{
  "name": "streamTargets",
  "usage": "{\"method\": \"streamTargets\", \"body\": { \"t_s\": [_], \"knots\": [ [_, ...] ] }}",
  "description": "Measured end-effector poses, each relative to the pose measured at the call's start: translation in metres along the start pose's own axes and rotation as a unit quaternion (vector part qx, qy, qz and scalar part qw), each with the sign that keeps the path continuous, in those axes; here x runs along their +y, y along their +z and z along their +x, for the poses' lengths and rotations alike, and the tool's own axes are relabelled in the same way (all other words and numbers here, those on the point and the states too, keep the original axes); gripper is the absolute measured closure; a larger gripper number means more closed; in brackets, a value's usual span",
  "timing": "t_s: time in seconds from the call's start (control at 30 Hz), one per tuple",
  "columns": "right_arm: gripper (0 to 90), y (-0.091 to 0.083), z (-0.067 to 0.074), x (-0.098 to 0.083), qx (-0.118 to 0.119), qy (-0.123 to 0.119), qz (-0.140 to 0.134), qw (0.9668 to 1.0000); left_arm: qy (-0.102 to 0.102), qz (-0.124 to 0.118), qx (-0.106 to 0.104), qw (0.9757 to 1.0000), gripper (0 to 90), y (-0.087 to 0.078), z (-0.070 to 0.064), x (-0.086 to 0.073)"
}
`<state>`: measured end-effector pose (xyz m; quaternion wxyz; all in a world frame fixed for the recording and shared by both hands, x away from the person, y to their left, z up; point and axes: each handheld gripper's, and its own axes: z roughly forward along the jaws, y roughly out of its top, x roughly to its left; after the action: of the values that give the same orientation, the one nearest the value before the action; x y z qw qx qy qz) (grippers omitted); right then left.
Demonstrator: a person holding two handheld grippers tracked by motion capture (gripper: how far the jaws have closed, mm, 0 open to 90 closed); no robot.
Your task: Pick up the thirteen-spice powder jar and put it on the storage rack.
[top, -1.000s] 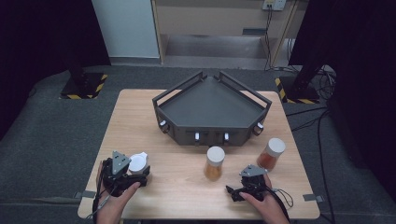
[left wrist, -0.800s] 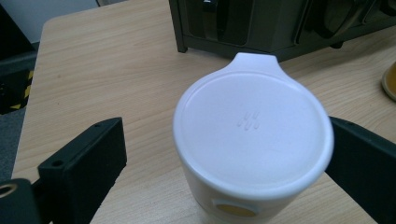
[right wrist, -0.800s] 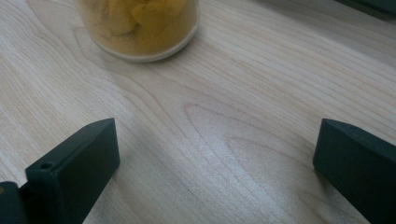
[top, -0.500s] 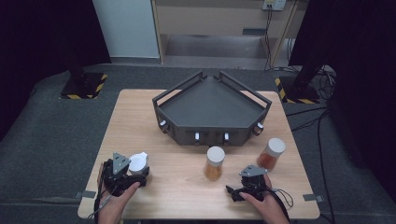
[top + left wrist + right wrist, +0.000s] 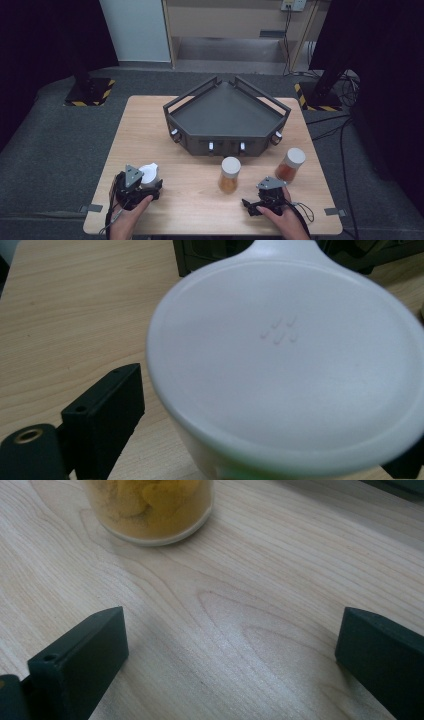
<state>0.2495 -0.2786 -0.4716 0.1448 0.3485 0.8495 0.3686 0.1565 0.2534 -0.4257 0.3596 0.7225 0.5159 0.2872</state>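
Note:
A jar with a white lid (image 5: 280,365) stands near the table's front left corner (image 5: 149,173). My left gripper (image 5: 144,186) reaches around it from the near side. Its jaws have just been closing with the jar between them. A strip of wood still shows between the left finger (image 5: 102,415) and the jar's side. My right gripper (image 5: 252,205) rests low on the table at the front right. It is open (image 5: 230,645) with bare wood between its jaws. A jar of yellow filling (image 5: 150,505) stands just ahead of it, to the left (image 5: 230,175).
A dark three-sided tray (image 5: 227,146) with side rails and front knobs sits at the middle back of the wooden table. A white-lidded jar of orange-red filling (image 5: 290,165) stands at the right, near the tray's corner. Dark floor surrounds the table.
My left gripper has sunk slightly around the white-lidded jar. The right gripper and both other jars have stayed in place.

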Motion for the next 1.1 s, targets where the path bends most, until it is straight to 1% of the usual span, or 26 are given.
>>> {"method": "streamTargets", "body": {
  "t_s": [0.1, 0.17, 0.33, 0.43, 0.5, 0.57, 0.6, 0.67, 0.73, 0.83, 0.93, 1.0, 1.1],
  "knots": [
    [0.5, 0.0, 0.0, 0.0, 0.0, 0.0, 0.0, 1.0, 0.0, 0.002, -0.002, 1.0, 9.1, 0.003, -0.001, -0.002],
    [0.5, 0.0, 0.0, 0.0, 0.0, 0.0, 0.0, 1.0, 0.003, 0.001, 0.001, 1.0, 11.4, 0.004, -0.002, -0.003],
    [0.5, 0.0, 0.0, 0.0, 0.0, 0.0, 0.0, 1.0, -0.004, -0.003, 0.005, 1.0, 16.1, 0.006, -0.003, -0.005],
    [0.5, 0.0, 0.0, 0.0, 0.0, 0.0, 0.0, 1.0, -0.008, -0.004, -0.001, 1.0, 17.1, 0.009, 0.0, -0.006],
    [0.5, 0.0, 0.0, 0.0, 0.0, 0.0, 0.0, 1.0, -0.006, -0.006, -0.011, 0.9999, 22.0, 0.008, 0.002, -0.007],
    [0.5, 0.0, 0.0, 0.0, 0.001, -0.001, 0.0, 1.0, 0.0, -0.006, -0.013, 0.9999, 28.3, 0.007, 0.001, -0.006],
    [0.5, 0.0, 0.0, 0.0, 0.001, 0.0, 0.0, 1.0, 0.0, -0.005, -0.014, 0.9999, 28.4, 0.007, 0.001, -0.006],
    [0.5, 0.0, 0.0, 0.0, 0.001, -0.001, 0.0, 1.0, -0.008, -0.007, -0.016, 0.9998, 28.9, 0.007, 0.002, -0.007],
    [0.5, 0.0, 0.0, 0.0, 0.001, -0.001, 0.0, 1.0, -0.009, -0.007, -0.016, 0.9998, 29.1, 0.007, 0.002, -0.007],
    [0.5, 0.0, 0.0, 0.0, 0.001, -0.001, 0.0, 1.0, 0.0, -0.004, -0.016, 0.9999, 29.2, 0.006, 0.0, -0.005],
    [0.5, 0.0, 0.0, 0.0, 0.001, -0.001, 0.0, 1.0, 0.004, -0.005, -0.015, 0.9999, 29.2, 0.005, -0.003, -0.004],
    [0.5, 0.0, 0.0, 0.0, 0.001, -0.001, 0.0, 1.0, 0.01, -0.009, -0.018, 0.9997, 29.2, 0.002, -0.005, -0.001],
    [0.5, 0.0, 0.0, 0.0, 0.001, -0.001, 0.0, 1.0, 0.016, -0.006, -0.021, 0.9996, 29.2, 0.0, -0.007, 0.003]
  ]
}}
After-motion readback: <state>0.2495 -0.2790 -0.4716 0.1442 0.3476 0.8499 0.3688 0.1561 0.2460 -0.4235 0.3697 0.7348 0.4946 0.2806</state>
